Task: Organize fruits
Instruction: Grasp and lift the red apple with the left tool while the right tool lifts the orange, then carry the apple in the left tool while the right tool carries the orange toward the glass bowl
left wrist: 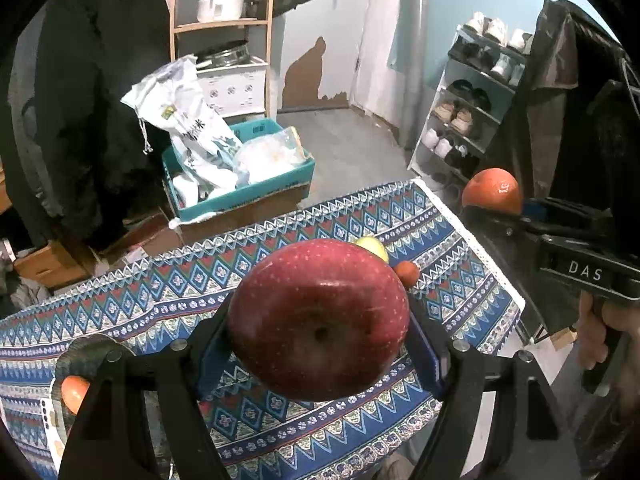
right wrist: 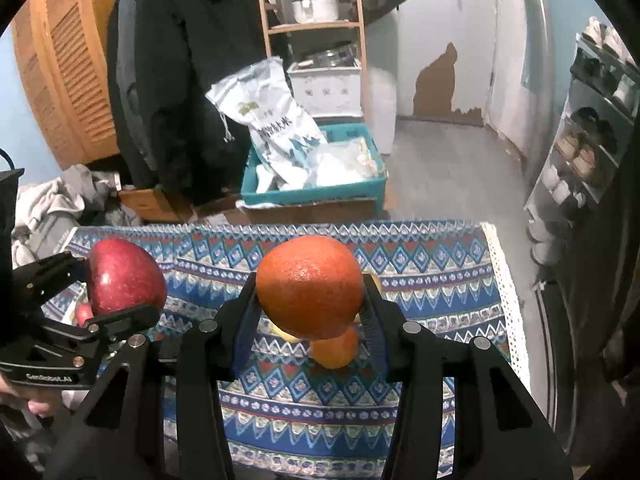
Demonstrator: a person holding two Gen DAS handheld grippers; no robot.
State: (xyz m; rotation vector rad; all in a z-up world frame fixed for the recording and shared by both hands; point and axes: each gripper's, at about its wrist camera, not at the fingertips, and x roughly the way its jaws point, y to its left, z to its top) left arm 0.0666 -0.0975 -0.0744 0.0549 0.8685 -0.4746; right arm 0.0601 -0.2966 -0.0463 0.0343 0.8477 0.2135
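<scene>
Clamped between the jaws of the left gripper (left wrist: 320, 320), a big red apple (left wrist: 318, 318) fills the near view, held above the table (left wrist: 120, 304) with its patterned blue cloth. Jaws of the right gripper (right wrist: 310, 300) are closed on an orange (right wrist: 308, 286), also raised above the cloth. Under the orange, another orange fruit (right wrist: 336, 348) and a yellow fruit (left wrist: 374, 247) rest on the cloth toward the table's far right corner. At the table's left edge sits a dark plate (left wrist: 80, 350) carrying a small reddish fruit (left wrist: 74, 392). Beyond the far edge, on the floor, stand one teal crate (right wrist: 316, 194) stuffed with white bags, one wooden shelf unit (right wrist: 316, 24) and one dark coat (right wrist: 180, 72); a shoe rack (left wrist: 468, 112) stands past the right edge.
</scene>
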